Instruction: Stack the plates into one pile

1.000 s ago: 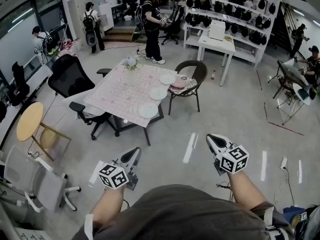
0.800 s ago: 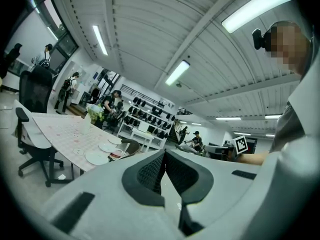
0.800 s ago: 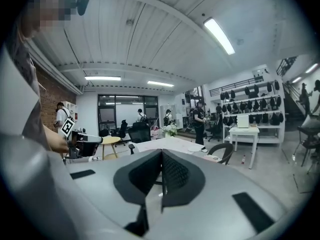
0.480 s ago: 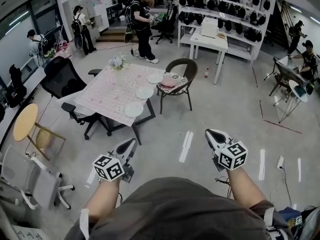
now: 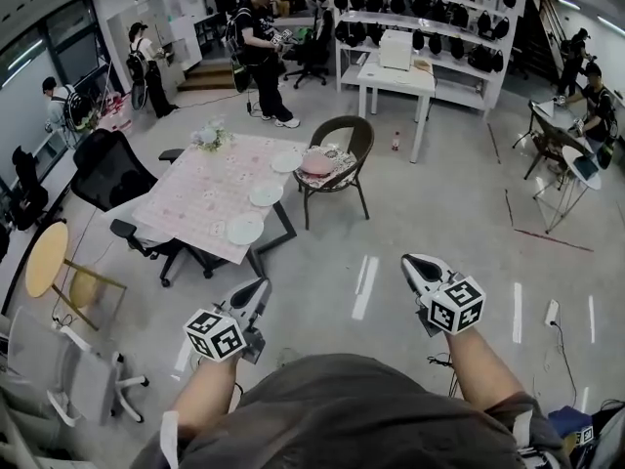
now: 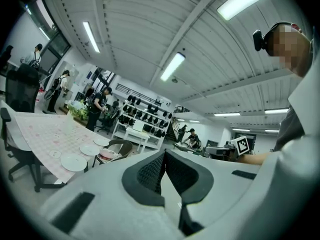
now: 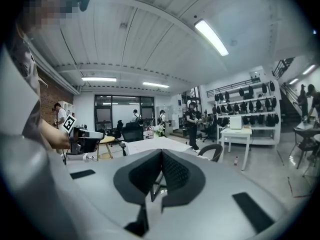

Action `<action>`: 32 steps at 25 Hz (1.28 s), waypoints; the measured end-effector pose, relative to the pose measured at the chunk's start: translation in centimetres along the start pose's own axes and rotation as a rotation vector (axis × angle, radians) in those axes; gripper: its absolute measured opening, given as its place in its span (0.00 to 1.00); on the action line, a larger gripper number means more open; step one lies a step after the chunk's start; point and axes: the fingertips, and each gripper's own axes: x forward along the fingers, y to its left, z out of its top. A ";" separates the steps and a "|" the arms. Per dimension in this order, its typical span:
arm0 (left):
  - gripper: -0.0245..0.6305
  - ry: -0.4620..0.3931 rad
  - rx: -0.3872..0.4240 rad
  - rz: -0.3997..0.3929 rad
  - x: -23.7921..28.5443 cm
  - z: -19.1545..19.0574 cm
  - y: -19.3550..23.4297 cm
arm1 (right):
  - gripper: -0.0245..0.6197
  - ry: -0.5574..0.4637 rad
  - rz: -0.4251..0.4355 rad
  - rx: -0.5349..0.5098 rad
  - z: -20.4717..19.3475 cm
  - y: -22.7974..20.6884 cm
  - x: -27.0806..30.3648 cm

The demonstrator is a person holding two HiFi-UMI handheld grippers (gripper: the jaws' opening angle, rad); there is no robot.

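Both grippers are shut and hold nothing. The left gripper (image 5: 260,286) has its two jaws pressed together, and so does the right gripper (image 5: 414,264). Each one sticks out in front of the person, over the grey floor (image 5: 430,213).

The table (image 5: 186,198) is well apart from them, up ahead and a bit to the left. It has a pink cloth with small pictures on it. Three white plates lie in a row along its right edge, each one by itself. The near plate (image 5: 245,229) is at the corner closest to the left gripper. The middle plate (image 5: 266,194) comes next, and the far plate (image 5: 286,162) is at the other end. They do not touch.

A bunch of flowers (image 5: 208,137) stands at the far end of the table. A brown wicker chair (image 5: 342,149) stands just beside the far plate, with something pink on its seat. A black office chair (image 5: 107,169) stands on the table's left side. Only bare floor lies between the grippers and the near plate. Farther back are a white side table (image 5: 395,74), a shelf of dark helmets (image 5: 420,13) and a standing person (image 5: 256,52).
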 end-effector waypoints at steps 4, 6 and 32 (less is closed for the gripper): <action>0.04 0.004 -0.037 -0.014 2.8 0.1 4.0 | 0.03 0.005 0.021 0.028 -0.4 -0.9 3.8; 0.04 0.012 -0.035 -0.031 4.8 0.3 6.5 | 0.03 0.004 0.023 0.045 -0.5 -1.6 6.3; 0.04 0.056 -0.091 -0.099 23.9 8.3 37.3 | 0.03 0.062 0.055 0.016 6.1 -11.3 43.3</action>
